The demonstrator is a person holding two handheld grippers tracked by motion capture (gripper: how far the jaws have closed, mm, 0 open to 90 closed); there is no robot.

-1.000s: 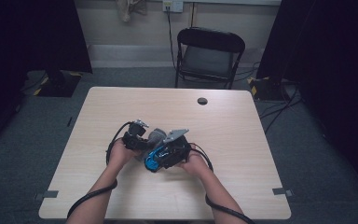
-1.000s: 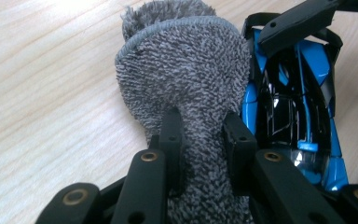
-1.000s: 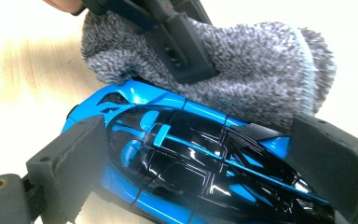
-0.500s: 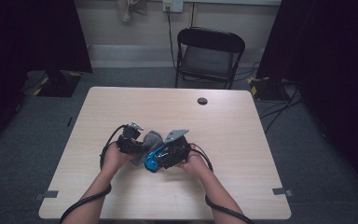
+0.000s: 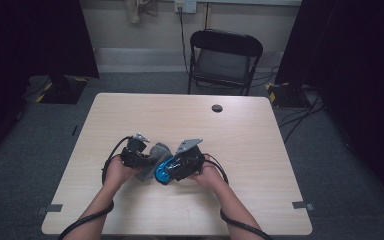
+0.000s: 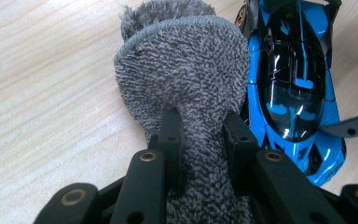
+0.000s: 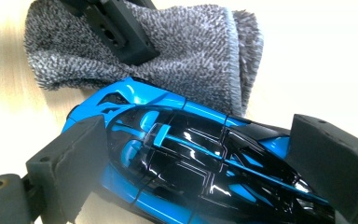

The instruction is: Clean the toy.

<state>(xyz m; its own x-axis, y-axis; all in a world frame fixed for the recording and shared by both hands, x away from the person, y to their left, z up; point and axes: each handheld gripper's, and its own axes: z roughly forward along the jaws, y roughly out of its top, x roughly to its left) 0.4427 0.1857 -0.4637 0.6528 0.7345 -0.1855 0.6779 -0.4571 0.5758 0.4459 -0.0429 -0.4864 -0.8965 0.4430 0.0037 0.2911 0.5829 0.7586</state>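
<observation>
Item: grey cloth (image 6: 186, 84), shaggy microfibre, stitched hem. Location: near the front middle of the worktop (image 5: 260, 135), bunched and clamped between the jaws of the left gripper (image 5: 136, 152); its free end fans out past the jaw tips and lies against the side of the car.

Item: blue toy car (image 7: 186, 154), glossy black canopy and panels. Location: just right of the cloth, touching it, held between the padded jaws of the right gripper (image 5: 182, 162), one pad at each flank. The jaws look clamped on the body, though the far pad's contact is partly hidden.

Item: small dark round object (image 5: 217, 108) near the far edge of the worktop, well apart from both grippers; identity unclear.

Item: folding chair (image 5: 224, 60), beyond the worktop, unoccupied.

Probable activity: wiping the car with the cloth, judged from the contact between them.

Hazards: the car's smooth sloped shell could slip or twist out of the pads if the cloth pushes hard sideways. The cloth is gripped only at its gathered neck, so a drag across the car's edges or wing could pull it free. The left jaw tips sit close to the car; a deep stroke could scrape the paint.
</observation>
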